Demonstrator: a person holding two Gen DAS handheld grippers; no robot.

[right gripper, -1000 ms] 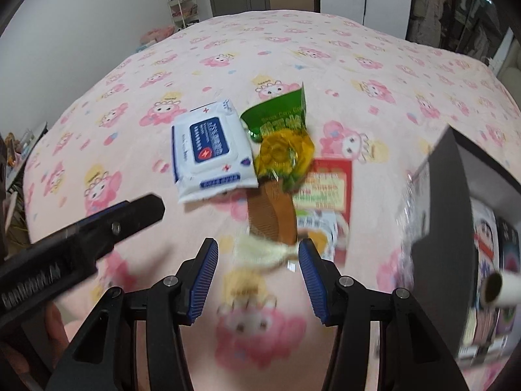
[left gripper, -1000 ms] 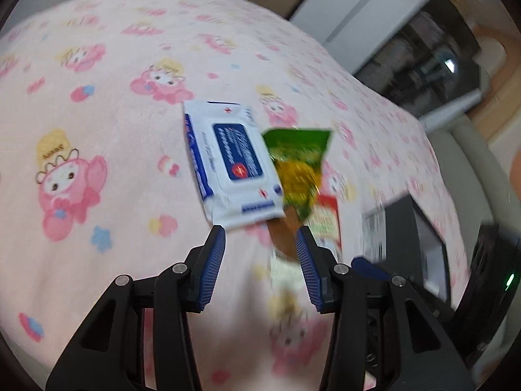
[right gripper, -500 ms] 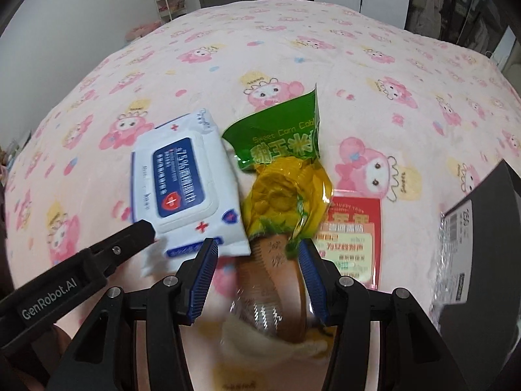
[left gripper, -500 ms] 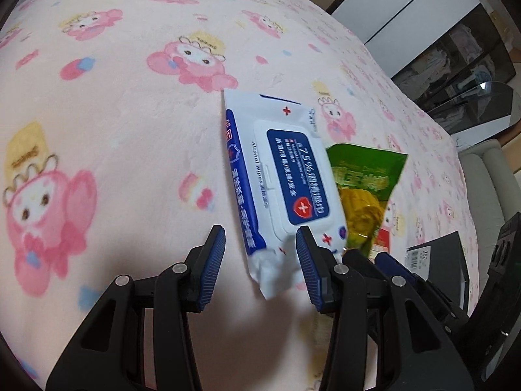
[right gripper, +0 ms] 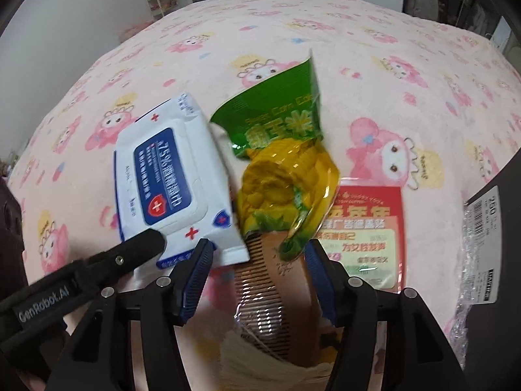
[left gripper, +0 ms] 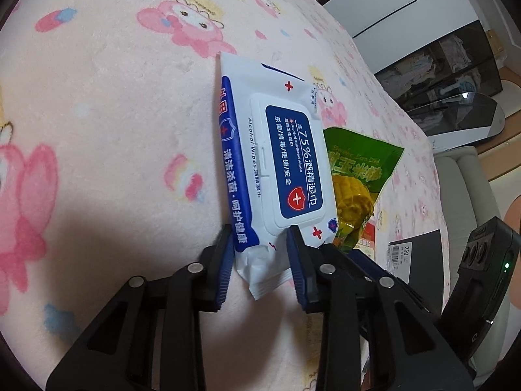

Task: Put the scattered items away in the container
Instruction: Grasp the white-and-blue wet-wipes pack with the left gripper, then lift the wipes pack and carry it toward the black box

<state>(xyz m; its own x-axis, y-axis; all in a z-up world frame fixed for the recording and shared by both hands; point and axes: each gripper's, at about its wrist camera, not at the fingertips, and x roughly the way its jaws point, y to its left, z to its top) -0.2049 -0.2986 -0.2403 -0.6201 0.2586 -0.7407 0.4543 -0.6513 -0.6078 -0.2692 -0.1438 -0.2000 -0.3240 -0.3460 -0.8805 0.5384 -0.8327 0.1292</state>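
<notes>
- Bed w/ pink cartoon-print blanket; dark cabinets and a white wardrobe behind. Scattered stuff sits mid-bed, black box – prob. the container – at the right edge.
- Step in hand: two pickups at once, nothing lifted yet.
- Left tool straddles the near end of the wipes pack; its jaws have just been closing, pads now at both sides of the pack – looks like a grip, pack still flat on the bed.
- Right tool is spread wide over the brown comb; its jaws have just been opening, pads clear of it, not gripping. Corn snack bag overlaps the comb's far end; red packet lies just beside.
- Next, as I judge: lift wipes, carry to the box; right tool drops lower, pinches comb w/o catching the snack bag.
- Vs. a sec ago: both tools are lower and closer to the items; the left one was short of the wipes, now around them.
</notes>
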